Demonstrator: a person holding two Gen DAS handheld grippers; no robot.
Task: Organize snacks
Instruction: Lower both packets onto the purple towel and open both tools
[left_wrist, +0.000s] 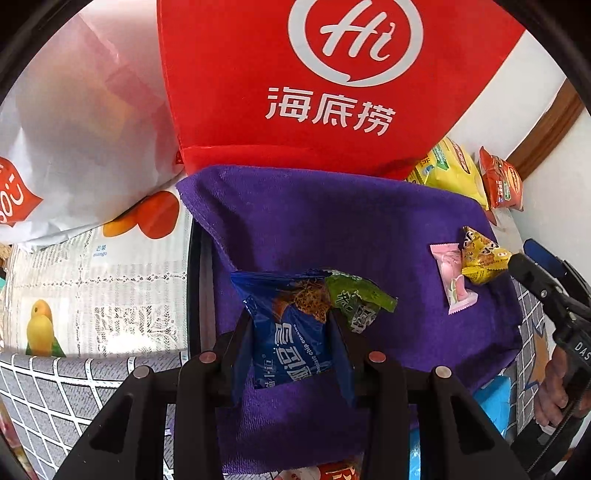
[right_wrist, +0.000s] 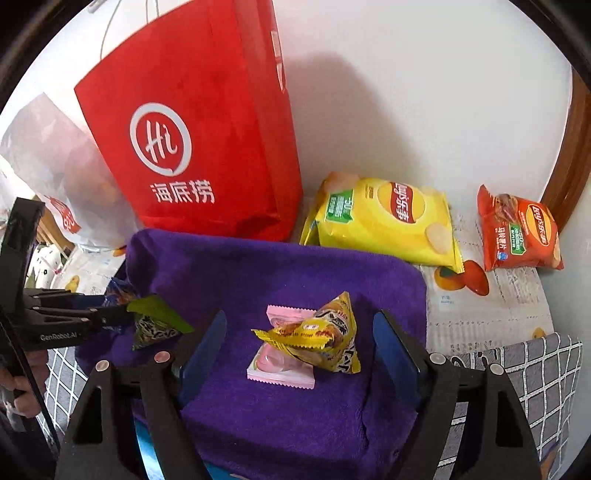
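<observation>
Left gripper (left_wrist: 291, 325) clamps blue packet (left_wrist: 291, 332): light, crinkly, slippery, crushable cookie inside; hold crimped end. Right gripper (right_wrist: 299, 343) open, straddling yellow packet (right_wrist: 328, 332) mid-towel (right_wrist: 295, 273).

The left claw (left_wrist: 290, 325) is clamping a blue cookie packet (left_wrist: 291, 332) over the purple towel (left_wrist: 332, 229), beside a green snack packet (left_wrist: 356, 299).

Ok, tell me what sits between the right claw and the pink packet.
The yellow triangular snack lies on top of the pink packet, between the open right claw and most of it; only its edges are bare.

Wrapped snacks (right_wrist: 306, 339) on towel (right_wrist: 295, 266), bag (right_wrist: 207, 147) behind, chip packets (right_wrist: 388, 218) right (beside bag)
</observation>
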